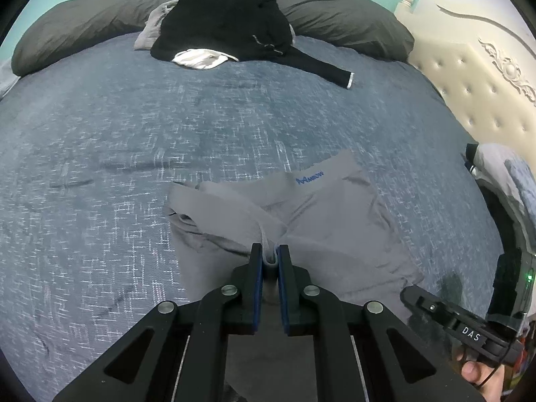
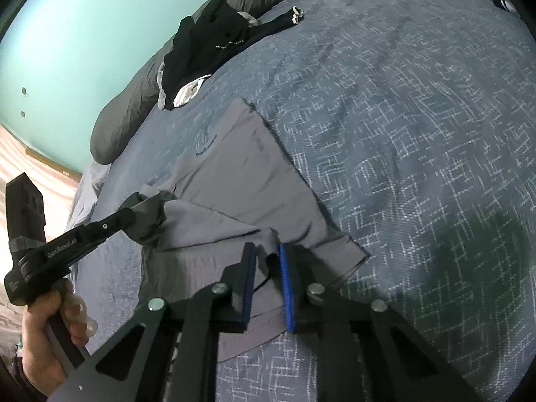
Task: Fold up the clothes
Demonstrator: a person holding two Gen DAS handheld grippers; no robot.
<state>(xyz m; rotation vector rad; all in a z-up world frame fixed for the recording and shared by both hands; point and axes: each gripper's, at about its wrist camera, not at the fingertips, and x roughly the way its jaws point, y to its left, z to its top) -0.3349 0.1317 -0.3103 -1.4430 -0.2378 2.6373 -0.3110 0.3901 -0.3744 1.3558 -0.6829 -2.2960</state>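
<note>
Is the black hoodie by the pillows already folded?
No, the black hoodie lies crumpled against the pillows, one sleeve sprawled out.

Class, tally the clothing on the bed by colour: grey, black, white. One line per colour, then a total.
Grey: 2, the grey shorts held by both grippers, and a grey garment under the black one
Black: 1, the black hoodie
White: 1, the white garment
Total: 4
</note>
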